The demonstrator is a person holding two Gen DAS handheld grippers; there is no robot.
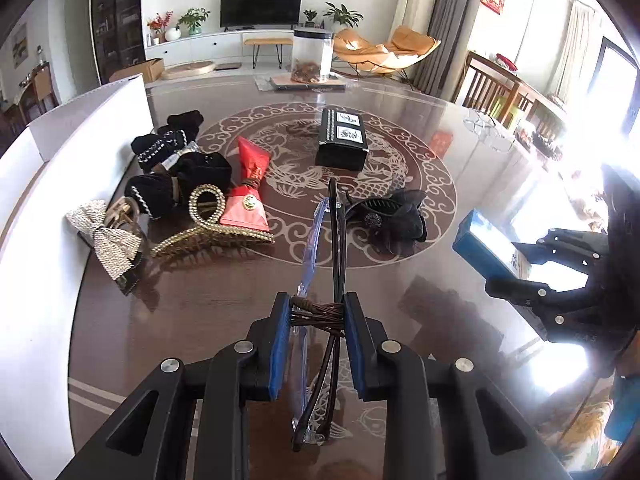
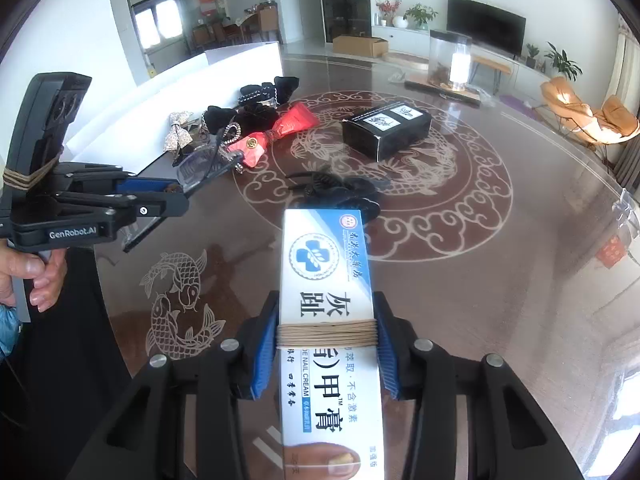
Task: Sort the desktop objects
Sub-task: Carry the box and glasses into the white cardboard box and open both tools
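Your left gripper point(image 1: 316, 320) was clamped on folded glasses point(image 1: 320, 264), held above the table point(image 1: 440, 280); your right gripper point(image 2: 326, 336) was clamped on a white and blue cream box point(image 2: 326, 280), also off the table. Hair clips point(image 1: 212, 228), bows point(image 1: 248, 188) and a black box point(image 1: 342, 140) lay on the table ahead. A white carton point(image 1: 80, 120) stood at the left edge.

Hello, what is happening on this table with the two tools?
A person is sorting small things on a dark glass-topped table with hand-held tongs. The left tongs are shut on folded spectacles with thin dark and clear blue arms. The right tongs are shut on a white and blue nail cream box. Hair clips and bows and a black box lie on the table.
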